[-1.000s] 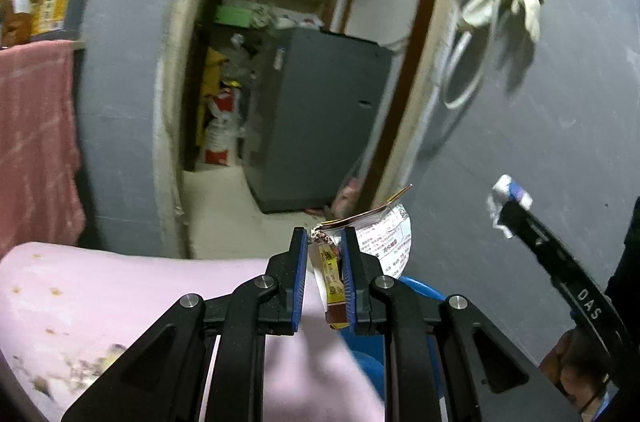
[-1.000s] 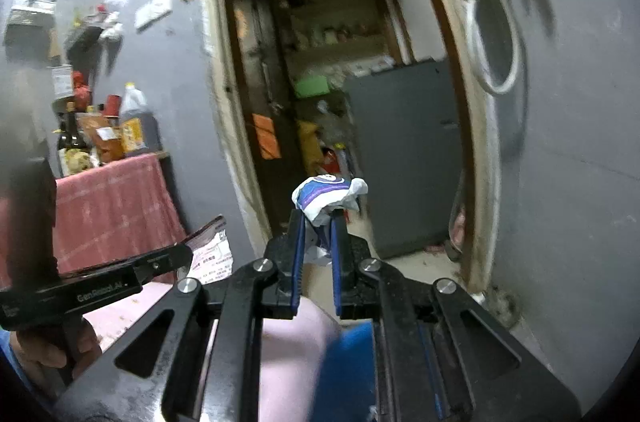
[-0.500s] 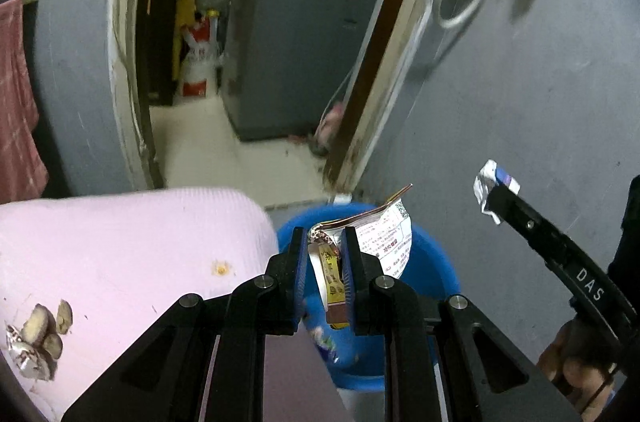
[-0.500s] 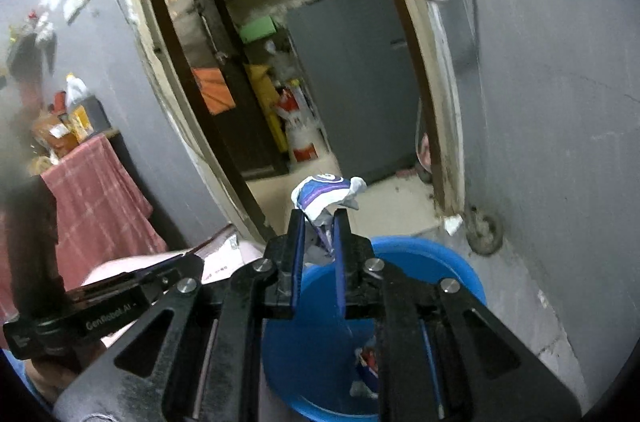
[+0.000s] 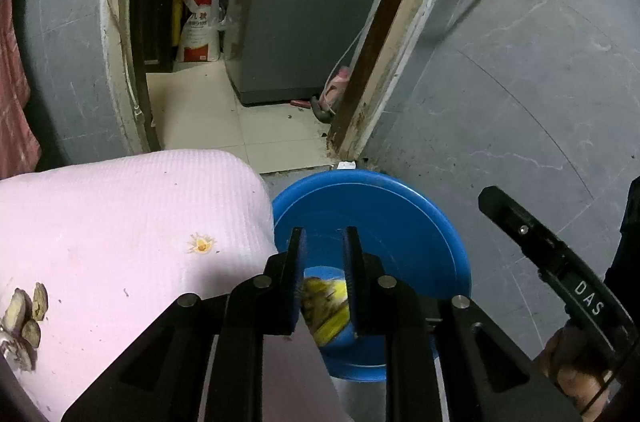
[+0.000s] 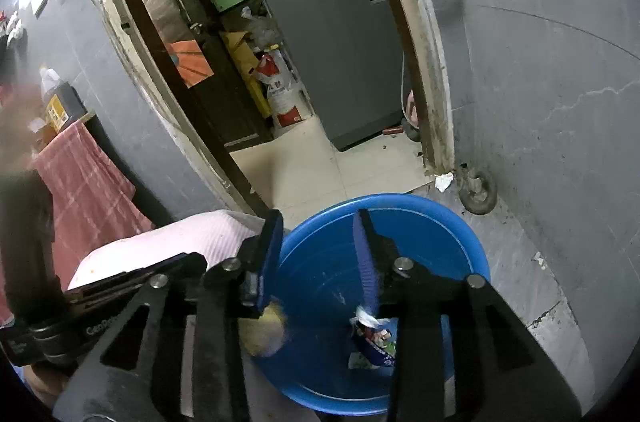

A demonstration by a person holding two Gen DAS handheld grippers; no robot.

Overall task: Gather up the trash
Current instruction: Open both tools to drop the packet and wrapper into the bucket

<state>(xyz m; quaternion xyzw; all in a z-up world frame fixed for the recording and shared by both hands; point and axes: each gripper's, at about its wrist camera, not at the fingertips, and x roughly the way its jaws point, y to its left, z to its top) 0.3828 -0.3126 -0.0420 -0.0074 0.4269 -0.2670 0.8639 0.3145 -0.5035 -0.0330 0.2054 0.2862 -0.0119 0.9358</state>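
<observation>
A blue plastic basin (image 5: pixel 404 218) stands on the floor beside the pink-covered table; it also shows in the right wrist view (image 6: pixel 432 222). My left gripper (image 5: pixel 323 234) is open and empty above the basin; a blurred yellow wrapper (image 5: pixel 326 302) is below it inside the basin. My right gripper (image 6: pixel 318 218) is open and empty over the basin. A blue-and-white wrapper (image 6: pixel 372 340) lies in the basin, and a blurred yellow wrapper (image 6: pixel 266 332) is at its left side. The right gripper's side (image 5: pixel 552 258) shows in the left wrist view.
The pink tablecloth (image 5: pixel 120 222) holds brown scraps (image 5: pixel 24 314) at its left edge and a small orange stain (image 5: pixel 201 244). Behind are a doorway, a grey appliance (image 5: pixel 304 2), a red-white sack (image 5: pixel 199 26) and a grey wall (image 5: pixel 520 82). White paper (image 6: pixel 444 181) lies by the doorframe.
Both grippers tilted down over the basin and opened. The wrapper left the left jaws and the blue-white wrapper left the right jaws; both are now in the basin.
</observation>
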